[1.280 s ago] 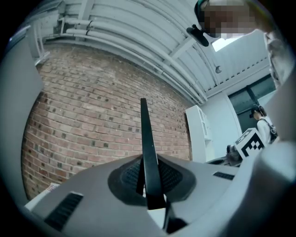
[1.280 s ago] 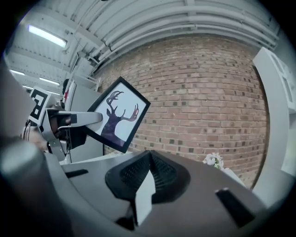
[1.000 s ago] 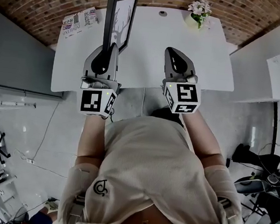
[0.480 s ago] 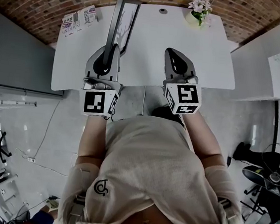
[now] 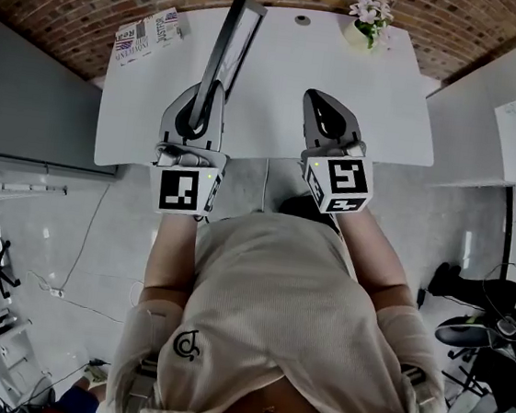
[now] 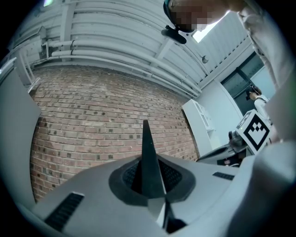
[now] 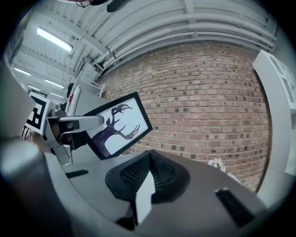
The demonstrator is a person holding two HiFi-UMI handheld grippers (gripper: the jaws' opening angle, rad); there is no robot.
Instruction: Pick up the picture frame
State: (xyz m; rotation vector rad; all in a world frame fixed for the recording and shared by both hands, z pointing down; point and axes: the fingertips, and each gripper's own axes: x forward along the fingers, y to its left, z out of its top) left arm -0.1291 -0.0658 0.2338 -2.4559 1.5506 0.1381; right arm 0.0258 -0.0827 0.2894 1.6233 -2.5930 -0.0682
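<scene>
The picture frame (image 5: pixel 228 45) is black-edged and holds a print of a dark stag. It is held up over the white table (image 5: pixel 282 74), and the head view shows it almost edge-on. My left gripper (image 5: pixel 202 95) is shut on its lower edge. In the left gripper view the frame (image 6: pixel 148 157) rises as a thin dark blade from between the jaws of this gripper (image 6: pixel 149 183). The right gripper view shows the print's face (image 7: pixel 118 125) with the left gripper (image 7: pixel 69 122) under it. My right gripper (image 5: pixel 318 99) is level beside it, shut and empty, and its jaws (image 7: pixel 148 178) meet.
A small pot of pale flowers (image 5: pixel 367 21) stands at the table's far right. Folded newspapers (image 5: pixel 147 38) lie at its far left corner. A brick wall (image 7: pixel 208 102) stands behind the table, and a second white desk (image 5: pixel 491 107) is to the right.
The frame has turned in the left gripper: its printed face showed in the head view a second ago and now only its thin edge does. Both hands stayed in place.
</scene>
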